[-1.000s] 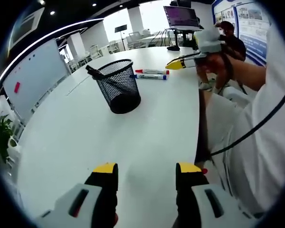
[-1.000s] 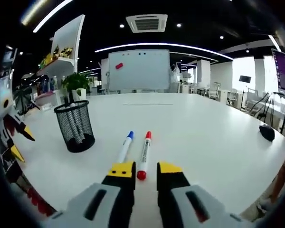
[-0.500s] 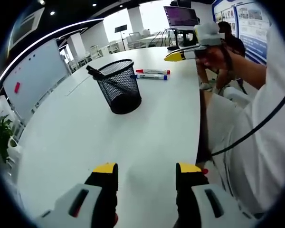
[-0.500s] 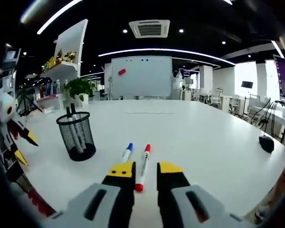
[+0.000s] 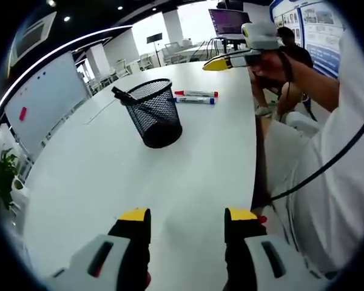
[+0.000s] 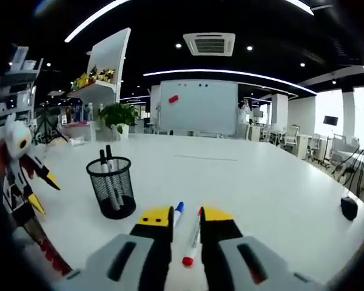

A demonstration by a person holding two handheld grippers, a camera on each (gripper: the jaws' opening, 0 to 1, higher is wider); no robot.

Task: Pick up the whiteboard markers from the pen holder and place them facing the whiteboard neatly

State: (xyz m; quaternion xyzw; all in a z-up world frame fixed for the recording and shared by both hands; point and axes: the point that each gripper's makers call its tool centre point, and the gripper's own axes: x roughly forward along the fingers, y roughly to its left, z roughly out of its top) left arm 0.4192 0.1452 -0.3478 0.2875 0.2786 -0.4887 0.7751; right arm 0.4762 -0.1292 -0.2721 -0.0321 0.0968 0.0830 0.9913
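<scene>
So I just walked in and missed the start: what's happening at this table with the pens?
A person holds a gripper in each hand, moving whiteboard markers out of the black mesh pen holder. A blue marker and a red marker already lie side by side on the white table, pointing toward the whiteboard. Two black markers remain in the holder. The right gripper hangs above the laid pair, holding nothing; the left gripper is open and empty, off to one side.

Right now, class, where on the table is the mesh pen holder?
In the left gripper view, the mesh pen holder stands upright on the white table, left of the red marker and blue marker.
</scene>
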